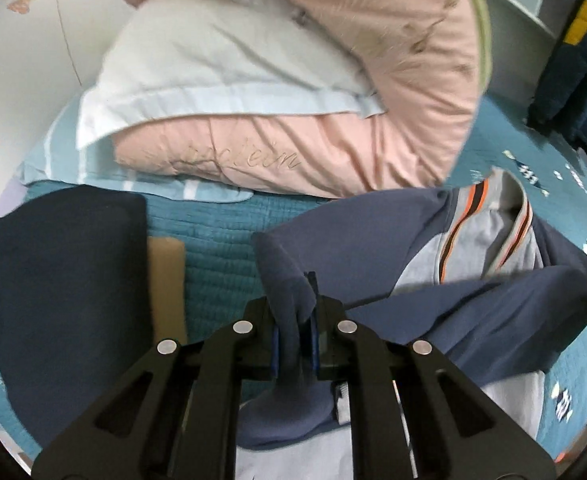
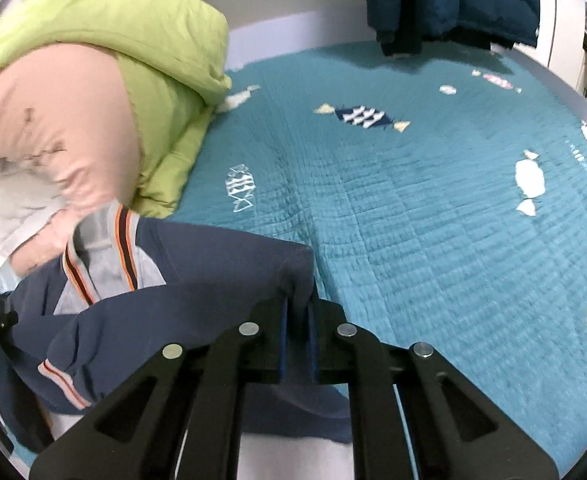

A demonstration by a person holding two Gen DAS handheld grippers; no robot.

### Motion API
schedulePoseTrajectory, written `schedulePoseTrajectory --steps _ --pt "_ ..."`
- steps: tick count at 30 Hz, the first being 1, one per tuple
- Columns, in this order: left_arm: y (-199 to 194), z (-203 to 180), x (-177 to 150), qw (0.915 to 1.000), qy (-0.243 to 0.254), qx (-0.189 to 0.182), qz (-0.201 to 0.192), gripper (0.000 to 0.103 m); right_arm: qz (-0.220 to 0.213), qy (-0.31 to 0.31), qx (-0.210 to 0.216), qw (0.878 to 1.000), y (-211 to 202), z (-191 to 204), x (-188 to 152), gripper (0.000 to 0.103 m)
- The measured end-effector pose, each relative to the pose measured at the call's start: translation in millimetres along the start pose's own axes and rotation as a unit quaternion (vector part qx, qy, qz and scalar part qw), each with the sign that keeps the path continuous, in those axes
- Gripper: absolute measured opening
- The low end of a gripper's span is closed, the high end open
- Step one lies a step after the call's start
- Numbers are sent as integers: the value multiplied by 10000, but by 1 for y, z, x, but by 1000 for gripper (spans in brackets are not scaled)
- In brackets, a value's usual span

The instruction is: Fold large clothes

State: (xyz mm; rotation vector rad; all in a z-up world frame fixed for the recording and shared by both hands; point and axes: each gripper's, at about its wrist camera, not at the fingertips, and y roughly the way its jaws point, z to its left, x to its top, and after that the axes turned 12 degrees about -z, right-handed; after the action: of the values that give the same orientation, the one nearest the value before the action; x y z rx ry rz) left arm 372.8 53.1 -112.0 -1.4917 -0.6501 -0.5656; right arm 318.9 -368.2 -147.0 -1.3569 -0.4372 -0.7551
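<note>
On the teal quilt (image 2: 433, 220) we have the navy sweatshirt (image 1: 373, 232) with its grey, orange-striped panel, lying crumpled near the pink bedding (image 1: 313, 140) and partly hanging from our tongs. Our left gripper (image 1: 295, 336) pinches a bunched fold of the navy cloth between its blue pads, and our right gripper (image 2: 297, 336) pinches another fold of the same garment, the jaws of both pressed nearly together on the fabric. We hold it at two separate spots, so that, we judge, the cloth can hang stretched between them and be spread flat before folding. A dark folded garment (image 1: 69, 300) sits aside at the left, probably done with, which leaves the open quilt free as our folding space.
</note>
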Motion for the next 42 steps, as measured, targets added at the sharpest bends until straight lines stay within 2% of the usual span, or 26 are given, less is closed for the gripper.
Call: schedulePoseTrajectory --steps 3,7,10,12,16,21,23,24,27,29,31,34,36,37,38,40,41,42 --pt "-40 4 -13 9999 52 -135 -91 10 -123 -15 188 9997 -42 -2 -7 7" --pt "-98 11 -45 9986 419 -172 -285 10 -343 -389 342 9981 -102 2 -32 7" --pt "-134 18 -78 9969 683 -172 -362 10 -448 -641 492 9957 -144 2 -63 7" --pt "-154 27 -106 9970 662 -220 -322 10 -403 -760 495 9951 -167 -3 -95 7" --pt "-171 44 -170 9976 605 -340 -3 10 -55 -919 439 9948 -189 -17 -152 8" --pt "-164 51 -249 9956 724 -304 513 11 779 -1396 291 9867 -184 -25 -229 11" --pt "-157 48 -270 9944 790 -202 672 14 1219 -1280 230 9840 -177 -29 -247 16" --pt "-159 46 -276 9941 813 -230 687 15 1216 -1152 270 9855 -181 -30 -246 16" --pt "-177 48 -283 9943 841 -322 563 22 960 -977 403 9898 -205 -33 -235 23" --pt "-193 55 -281 9949 842 -248 488 22 794 -1017 376 9909 -221 -32 -224 34" --pt "-213 69 -273 9962 731 -299 377 23 627 -1107 225 9916 -233 -31 -214 39" --pt "-235 80 -262 9980 528 -255 215 23 402 -886 272 9949 -248 -34 -201 39" --pt "-245 79 -254 9982 475 -358 60 23 410 -702 488 9955 -248 -30 -193 39" --pt "-247 75 -251 9978 504 -429 13 23 448 -778 451 9949 -245 -26 -192 39" --pt "-246 71 -249 9974 538 -472 -15 23 536 -927 327 9937 -236 -17 -193 39" --pt "-235 58 -246 9967 556 -599 7 23 981 -1021 252 9896 -209 -3 -203 37" --pt "-221 50 -249 9955 560 -738 174 23 1376 -880 290 9862 -189 0 -213 32" --pt "-206 43 -255 9950 535 -755 366 23 1949 -670 405 9777 -165 2 -228 31"
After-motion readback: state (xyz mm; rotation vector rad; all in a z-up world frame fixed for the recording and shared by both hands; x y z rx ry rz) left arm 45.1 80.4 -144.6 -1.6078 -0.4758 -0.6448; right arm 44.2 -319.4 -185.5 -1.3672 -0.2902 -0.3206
